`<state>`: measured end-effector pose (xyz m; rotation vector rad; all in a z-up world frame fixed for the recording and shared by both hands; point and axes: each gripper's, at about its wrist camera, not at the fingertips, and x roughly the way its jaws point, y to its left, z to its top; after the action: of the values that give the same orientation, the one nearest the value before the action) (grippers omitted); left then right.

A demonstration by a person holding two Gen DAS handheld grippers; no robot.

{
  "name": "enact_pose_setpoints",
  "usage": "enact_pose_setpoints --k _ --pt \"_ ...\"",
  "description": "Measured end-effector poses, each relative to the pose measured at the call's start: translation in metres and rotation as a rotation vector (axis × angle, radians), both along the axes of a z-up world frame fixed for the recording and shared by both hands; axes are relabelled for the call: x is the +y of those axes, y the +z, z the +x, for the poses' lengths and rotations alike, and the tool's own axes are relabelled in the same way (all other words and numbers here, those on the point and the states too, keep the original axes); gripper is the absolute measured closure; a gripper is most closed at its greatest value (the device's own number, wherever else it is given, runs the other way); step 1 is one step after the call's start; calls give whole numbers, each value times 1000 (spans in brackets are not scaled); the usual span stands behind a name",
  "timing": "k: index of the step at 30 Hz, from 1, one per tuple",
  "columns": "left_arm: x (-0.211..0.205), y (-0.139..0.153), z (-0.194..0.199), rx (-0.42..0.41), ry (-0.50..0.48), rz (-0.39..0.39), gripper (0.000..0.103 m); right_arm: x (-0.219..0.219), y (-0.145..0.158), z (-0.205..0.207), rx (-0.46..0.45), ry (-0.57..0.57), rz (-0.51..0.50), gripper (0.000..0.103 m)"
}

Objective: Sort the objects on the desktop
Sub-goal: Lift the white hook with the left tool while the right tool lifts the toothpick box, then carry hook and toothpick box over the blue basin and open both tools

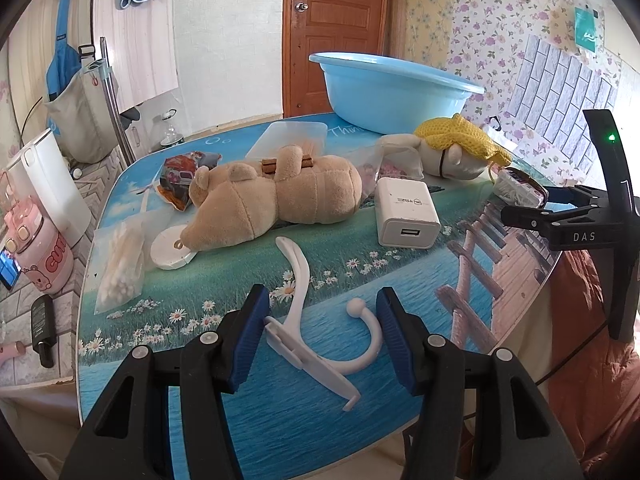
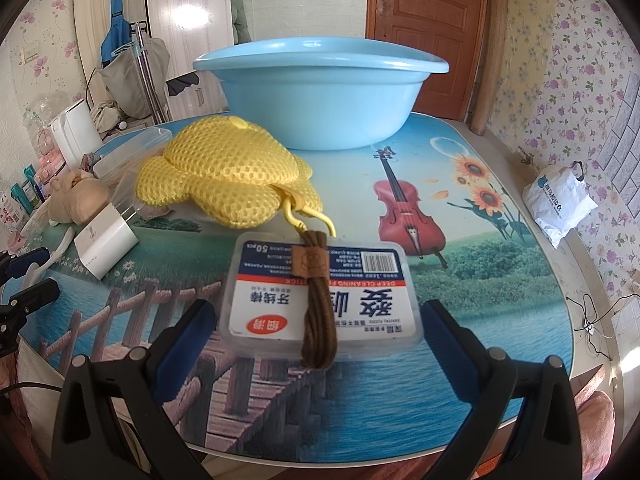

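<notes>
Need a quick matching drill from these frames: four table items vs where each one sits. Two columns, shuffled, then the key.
1 white hook
2 floss pick box
3 blue basin
4 cotton swab bag

A far end of the table
B between the left gripper's jaws
C left table edge
D between the right gripper's jaws

Pairs: 1-B, 2-D, 3-A, 4-C

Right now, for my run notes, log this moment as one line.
left gripper: open around white plastic hook | right gripper: open around clear floss-pick box | round light-blue plastic basin: contents unseen
</notes>
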<state>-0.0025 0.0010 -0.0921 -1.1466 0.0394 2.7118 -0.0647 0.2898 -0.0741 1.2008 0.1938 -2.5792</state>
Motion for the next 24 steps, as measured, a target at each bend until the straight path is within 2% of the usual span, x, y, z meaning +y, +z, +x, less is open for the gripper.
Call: enact_pose_setpoints --k 8,17,18,19,24 --pt "0 0 1 -2 -1 -2 48 1 0 0 4 -2 -2 0" --pt "-2 1 0 -9 3 17 48 -11 1 -4 -16 -55 8 0" --pt "-3 2 0 -10 4 22 48 -11 3 -4 -17 -50 8 4" --pt "-4 2 0 -12 7 27 48 -11 6 -3 -4 -37 2 20" --pt "-9 10 2 -4 18 40 48 -11 13 4 -26 12 12 21"
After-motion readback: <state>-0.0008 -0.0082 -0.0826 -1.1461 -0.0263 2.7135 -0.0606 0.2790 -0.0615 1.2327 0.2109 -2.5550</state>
